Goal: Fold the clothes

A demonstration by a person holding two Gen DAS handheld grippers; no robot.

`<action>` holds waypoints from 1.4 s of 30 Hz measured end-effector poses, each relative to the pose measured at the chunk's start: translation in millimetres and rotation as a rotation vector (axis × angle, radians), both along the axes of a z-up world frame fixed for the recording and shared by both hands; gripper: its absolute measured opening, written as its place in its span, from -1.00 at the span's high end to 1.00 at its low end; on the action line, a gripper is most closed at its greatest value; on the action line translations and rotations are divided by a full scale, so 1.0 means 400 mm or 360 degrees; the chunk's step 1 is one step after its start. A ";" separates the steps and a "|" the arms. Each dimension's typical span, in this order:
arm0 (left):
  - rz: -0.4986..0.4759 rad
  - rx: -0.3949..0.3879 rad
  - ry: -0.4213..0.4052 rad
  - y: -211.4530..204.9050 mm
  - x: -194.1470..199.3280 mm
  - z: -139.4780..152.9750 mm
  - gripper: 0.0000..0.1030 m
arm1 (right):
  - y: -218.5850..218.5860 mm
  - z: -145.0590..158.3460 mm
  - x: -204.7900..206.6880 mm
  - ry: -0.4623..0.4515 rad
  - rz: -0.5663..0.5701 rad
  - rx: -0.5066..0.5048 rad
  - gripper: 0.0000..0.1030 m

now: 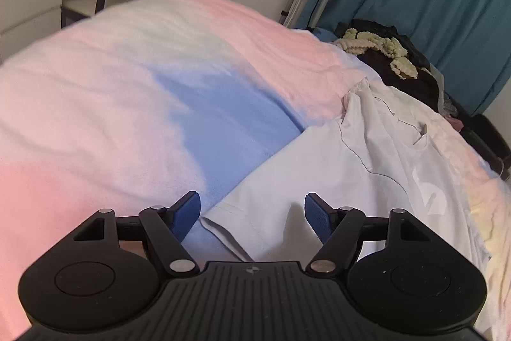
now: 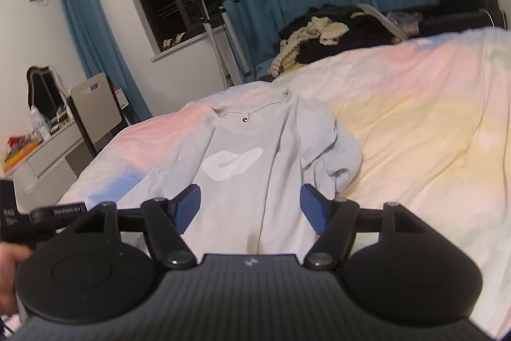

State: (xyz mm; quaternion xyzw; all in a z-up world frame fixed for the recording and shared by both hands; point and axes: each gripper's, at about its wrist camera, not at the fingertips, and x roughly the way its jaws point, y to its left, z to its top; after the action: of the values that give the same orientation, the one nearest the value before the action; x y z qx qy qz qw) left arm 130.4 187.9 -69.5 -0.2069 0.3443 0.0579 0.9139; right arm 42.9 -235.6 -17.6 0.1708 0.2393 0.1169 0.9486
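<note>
- Shirt [image 2: 252, 168] is pale grey with a white mark on the chest, and it lies spread out on the blanket [image 1: 105, 104] that covers the bed.
- It looks light, thin and floppy, so it will probably sag and wrinkle when lifted. It will not break.
- Good places to grab seem to be the bottom corner [image 1: 210, 221] and the hem, where the cloth is doubled and less slippy.
- Left gripper [image 1: 252, 218] has its blue pads wide apart and holds nothing. The bottom corner of the shirt sits right between the pads, and the rest of the shirt runs off toward 2 o'clock.
- Right gripper [image 2: 250, 208] is wide too and holds nothing. The shirt lies straight ahead at 12 o'clock, with its collar [image 2: 249, 112] at the far end and a bunched sleeve [image 2: 341, 152] at 1 o'clock.
- Dark pile of clothes [image 2: 335, 34] sits well apart at the far edge of the bed.
</note>
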 end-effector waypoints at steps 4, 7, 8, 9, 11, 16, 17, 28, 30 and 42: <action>-0.0034 0.0006 -0.0042 0.008 0.011 0.038 0.89 | -0.011 -0.004 0.022 0.0006 -0.0029 0.0046 -0.36; -0.0059 0.0068 -0.0095 0.017 0.024 0.090 0.91 | -0.012 -0.008 0.027 0.0022 -0.0041 0.0054 -0.36; -0.0063 0.0089 -0.0116 0.022 0.030 0.109 0.92 | -0.013 -0.010 0.027 0.0027 -0.0043 0.0053 -0.36; -0.0049 0.0113 -0.0151 0.035 0.046 0.139 0.92 | -0.013 -0.012 0.028 0.0032 -0.0045 0.0050 -0.36; -0.0013 0.0197 -0.0196 0.061 0.095 0.201 0.92 | -0.014 -0.016 0.032 0.0041 -0.0045 0.0051 -0.36; 0.0178 0.0353 -0.0319 0.137 0.248 0.356 0.92 | -0.006 -0.019 0.053 0.0013 -0.0053 0.0001 -0.36; 0.0210 0.0417 -0.0324 0.149 0.279 0.373 0.92 | -0.004 -0.020 0.059 -0.0002 -0.0059 -0.0026 -0.36; 0.0283 0.0546 -0.0137 0.208 0.482 0.145 0.89 | 0.010 -0.085 0.163 0.0006 -0.0049 -0.0154 -0.36; 0.0246 0.0526 -0.0136 0.193 0.487 0.111 0.88 | 0.010 -0.098 0.178 0.0027 -0.0039 -0.0155 -0.35; 0.0052 0.0409 -0.0372 0.111 0.294 0.199 -0.29 | 0.016 -0.059 0.141 -0.0092 -0.0022 -0.0154 -0.35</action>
State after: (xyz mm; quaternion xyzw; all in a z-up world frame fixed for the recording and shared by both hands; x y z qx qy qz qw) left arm 247.8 232.1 9.9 -0.0993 0.2221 0.0917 0.9656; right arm 99.3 -229.1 -41.3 0.1229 0.2158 0.1034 0.9631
